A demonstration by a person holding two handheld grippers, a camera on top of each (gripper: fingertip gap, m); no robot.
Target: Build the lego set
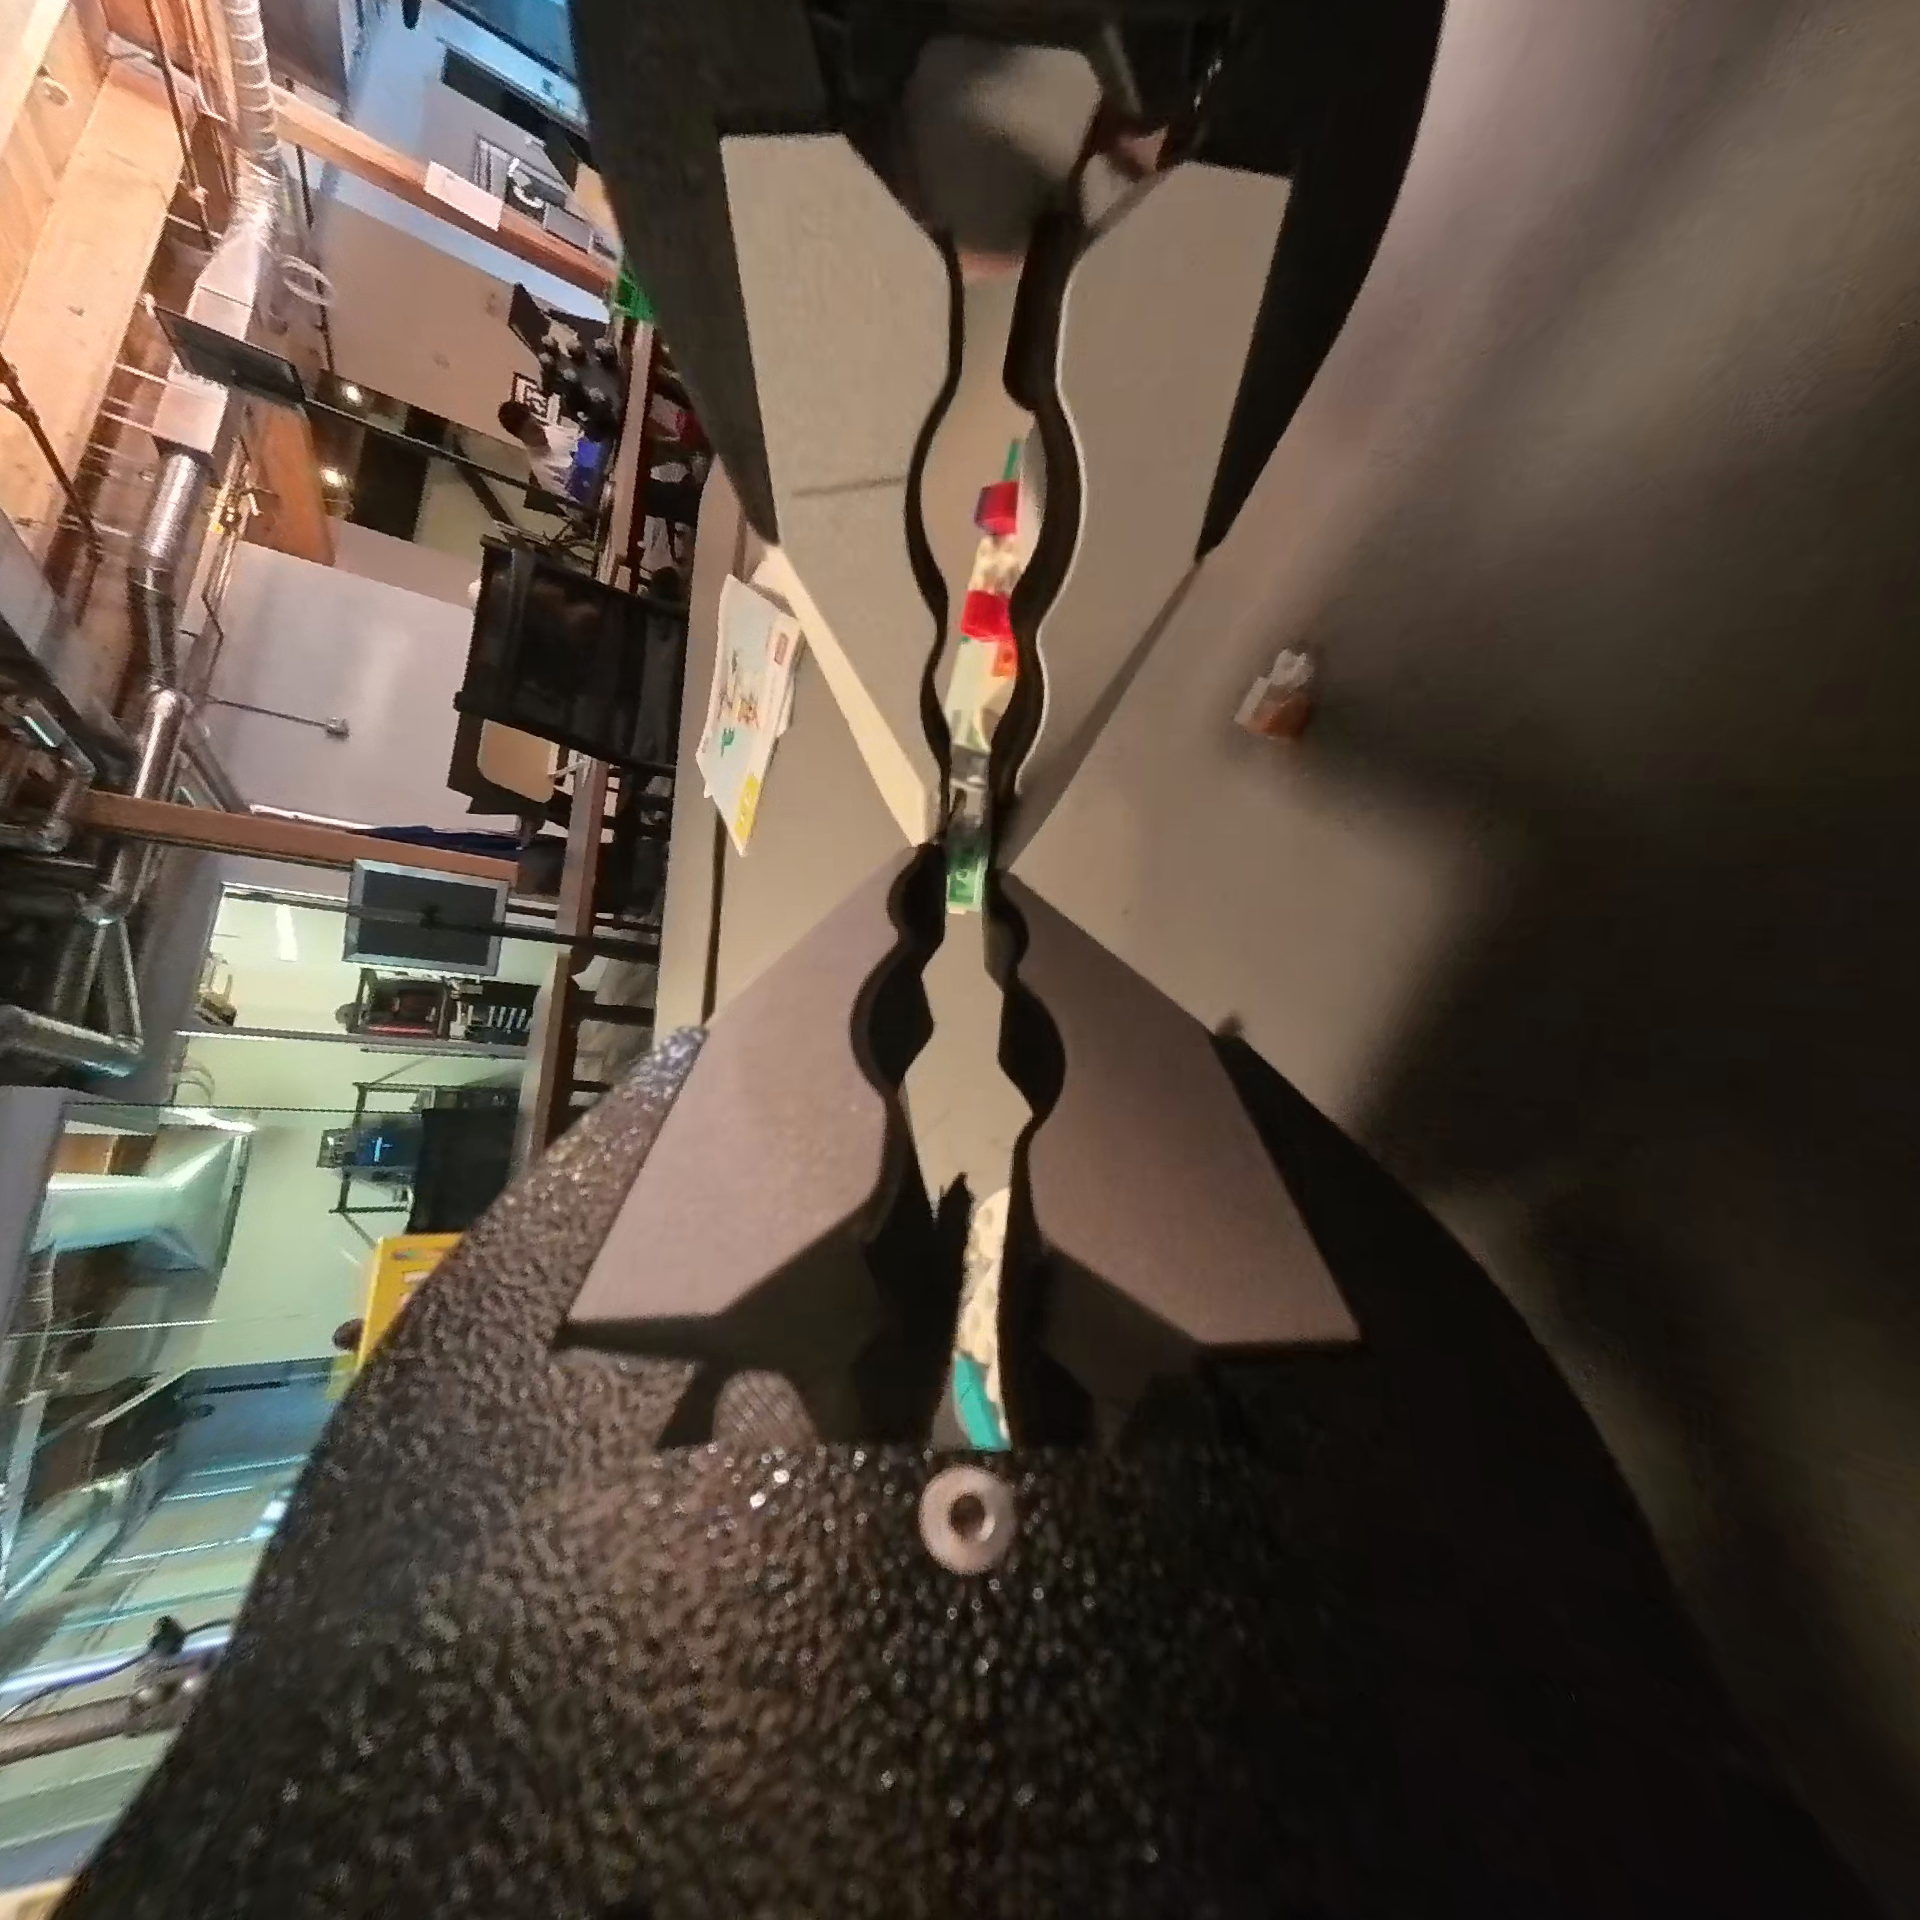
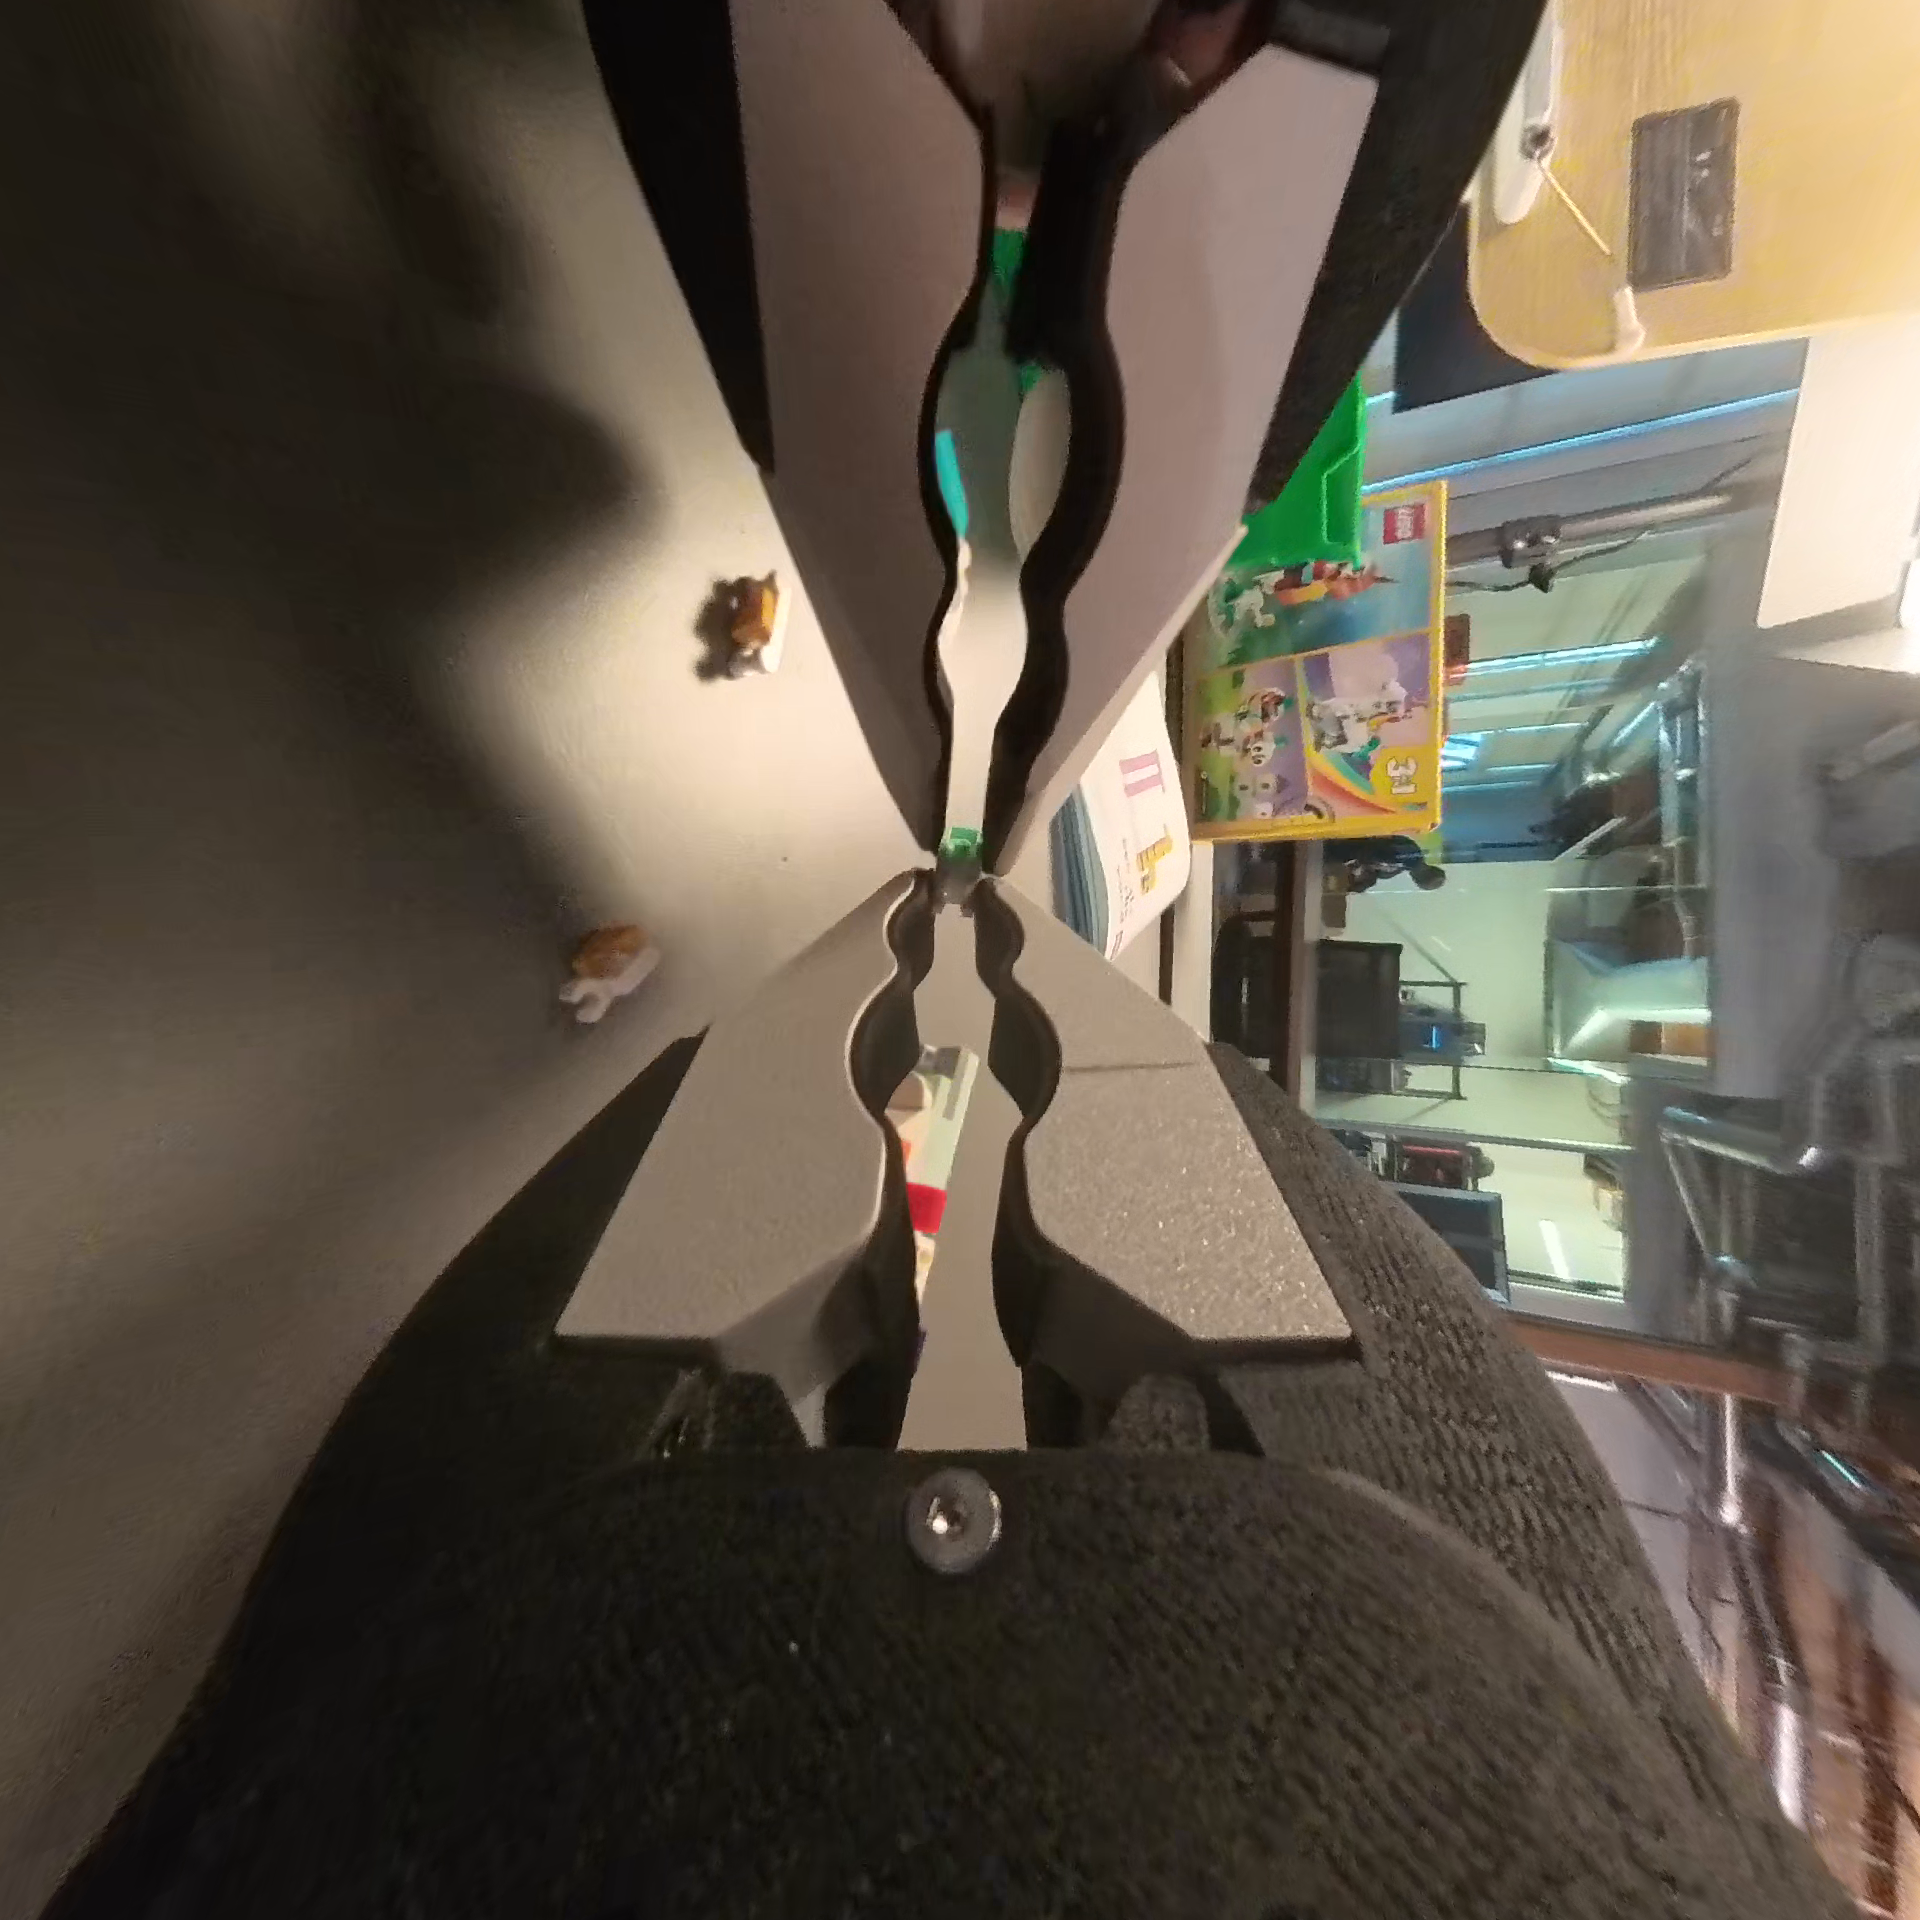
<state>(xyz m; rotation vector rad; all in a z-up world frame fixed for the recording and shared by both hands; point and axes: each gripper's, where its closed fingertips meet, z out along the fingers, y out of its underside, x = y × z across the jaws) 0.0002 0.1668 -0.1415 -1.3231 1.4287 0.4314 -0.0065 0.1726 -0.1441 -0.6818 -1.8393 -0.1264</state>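
My two grippers meet tip to tip above a grey table (image 1: 1299,935). In the left wrist view my left gripper (image 1: 961,883) is shut on a small green brick (image 1: 966,878). The right gripper (image 1: 977,800) comes in from the top, pinching a small grey piece (image 1: 971,795) that touches the green brick. In the right wrist view my right gripper (image 2: 951,896) is shut on the grey piece (image 2: 951,891). The green brick (image 2: 958,844) sits right against it in the tips of the left gripper (image 2: 961,831).
Small brown and white brick figures lie on the table (image 1: 1278,694) (image 2: 743,623) (image 2: 608,971). A booklet (image 1: 748,717) (image 2: 1127,821), a white tray (image 1: 852,665) with red bricks (image 1: 987,613), a colourful toy box (image 2: 1320,675) and a green bin (image 2: 1320,468) are nearby. The tips of both grippers are at nearly the same place.
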